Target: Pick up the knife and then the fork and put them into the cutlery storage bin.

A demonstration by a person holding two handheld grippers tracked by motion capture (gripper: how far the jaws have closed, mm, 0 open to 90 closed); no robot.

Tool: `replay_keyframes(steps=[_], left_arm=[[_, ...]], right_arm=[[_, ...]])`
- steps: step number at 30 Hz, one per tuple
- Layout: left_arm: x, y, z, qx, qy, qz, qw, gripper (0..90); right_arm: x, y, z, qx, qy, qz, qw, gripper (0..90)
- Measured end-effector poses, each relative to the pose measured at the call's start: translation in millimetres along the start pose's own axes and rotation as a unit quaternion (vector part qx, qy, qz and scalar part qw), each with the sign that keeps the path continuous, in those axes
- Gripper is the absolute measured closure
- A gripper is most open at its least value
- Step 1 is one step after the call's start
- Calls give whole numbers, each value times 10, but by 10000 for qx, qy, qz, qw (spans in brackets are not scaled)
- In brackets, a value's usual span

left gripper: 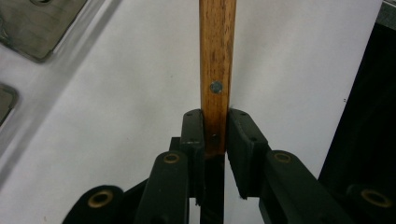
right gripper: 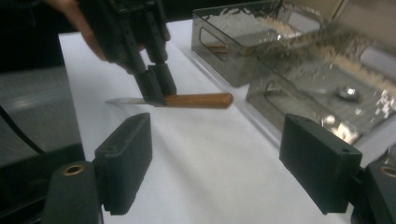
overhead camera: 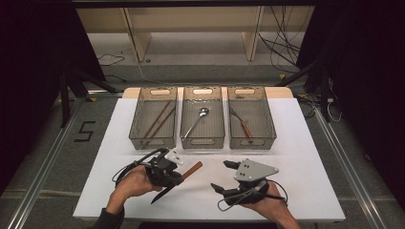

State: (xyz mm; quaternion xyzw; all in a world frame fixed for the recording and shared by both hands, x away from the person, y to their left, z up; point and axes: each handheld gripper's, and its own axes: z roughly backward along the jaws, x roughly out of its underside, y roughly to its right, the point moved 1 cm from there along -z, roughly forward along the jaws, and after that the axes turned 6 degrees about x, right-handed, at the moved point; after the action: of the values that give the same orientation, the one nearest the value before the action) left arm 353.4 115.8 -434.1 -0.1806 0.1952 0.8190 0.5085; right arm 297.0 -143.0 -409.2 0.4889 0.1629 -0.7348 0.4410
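Risk, as I judge it: my left gripper (overhead camera: 177, 172) grips the knife (overhead camera: 177, 177) right where the wooden handle meets the blade, not along the handle's length. With so short a bite the knife could pivot between the pads and droop, blade first, towards the white table (overhead camera: 296, 157). A slip would drop it at lower centre of the high view, short of the three grey bins (overhead camera: 202, 141) across the middle of that frame. The right-hand bin (overhead camera: 252, 141) already holds a like wooden-handled piece; a swing past the bin rims could knock the handle end.

Left claw: clenched on the knife. In the left gripper view both pads (left gripper: 194, 133) press the handle (left gripper: 216, 70) from either side, the handle running straight up the frame. The knife is clear of the table, at lower left of centre in the high view.

Right claw (overhead camera: 224, 175): released, jaws wide apart, nothing between them; in the right gripper view its pads (right gripper: 128, 156) frame bare table, the knife well beyond at upper left.
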Motion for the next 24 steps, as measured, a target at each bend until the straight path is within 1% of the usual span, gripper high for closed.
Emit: replay_keyframes(steps=[2,4,5,7,8,9,10,11,12,13,14,15,16,17,18,19,20,22,23,24], left_arm=[[-3,5,-4,-13,4,-8,10000,767],[-7,12,-10,15,-8,-16,10000,767],[-8,10,-13,26,-13,-30,10000,767],[-6,12,-23,31,-4,-9,10000,767],[-5,11,-22,47,-30,-19,10000,767],[-5,12,-22,44,-28,-19,10000,766],[-6,11,-20,33,-25,-26,10000,767],[-5,13,-21,51,-26,-14,10000,766],[-5,15,-21,54,-24,-20,10000,766],[-5,16,-21,50,-24,-17,10000,767],[-6,17,-22,56,-35,-13,10000,767],[-6,17,-22,52,-46,-35,10000,766],[-8,21,-24,51,-36,-24,10000,766],[-9,24,-28,61,-38,-32,10000,766],[-12,24,-27,64,-63,-61,9999,766],[-14,26,-30,60,-54,-58,10000,766],[-15,29,-31,77,-64,-57,9999,766],[-15,31,-30,80,-60,-61,9999,766],[-14,32,-29,84,-64,-78,9999,766],[-13,33,-27,80,-52,-80,9999,766]], right_arm=[[-41,-70,-35,-7,14,330,9995,262],[-80,-140,-90,74,-4,794,9968,264],[-97,-177,-121,118,-23,1036,9945,268],[-128,-249,-182,195,-70,1381,9902,273],[-142,-285,-212,251,-83,1585,9870,277],[-150,-336,-251,336,-146,1873,9816,279],[-152,-365,-274,373,-187,2018,9785,281],[-152,-392,-307,389,-228,2222,9740,284],[-147,-419,-342,459,-223,2369,9702,292],[-140,-441,-378,527,-267,2583,9643,296],[-133,-459,-395,553,-344,2641,9623,300],[-128,-480,-422,653,-361,2755,9584,305],[-120,-497,-439,703,-420,2926,9527,310],[-108,-530,-452,775,-467,2967,9507,313],[-110,-533,-476,799,-414,3201,9431,319],[-104,-552,-492,839,-428,3328,9383,330],[-100,-571,-515,929,-426,3492,9314,339],[-69,-626,-571,1091,-463,3820,9165,359],[-57,-645,-591,1157,-468,3879,9132,372],[-42,-663,-614,1220,-472,4027,9059,385]])
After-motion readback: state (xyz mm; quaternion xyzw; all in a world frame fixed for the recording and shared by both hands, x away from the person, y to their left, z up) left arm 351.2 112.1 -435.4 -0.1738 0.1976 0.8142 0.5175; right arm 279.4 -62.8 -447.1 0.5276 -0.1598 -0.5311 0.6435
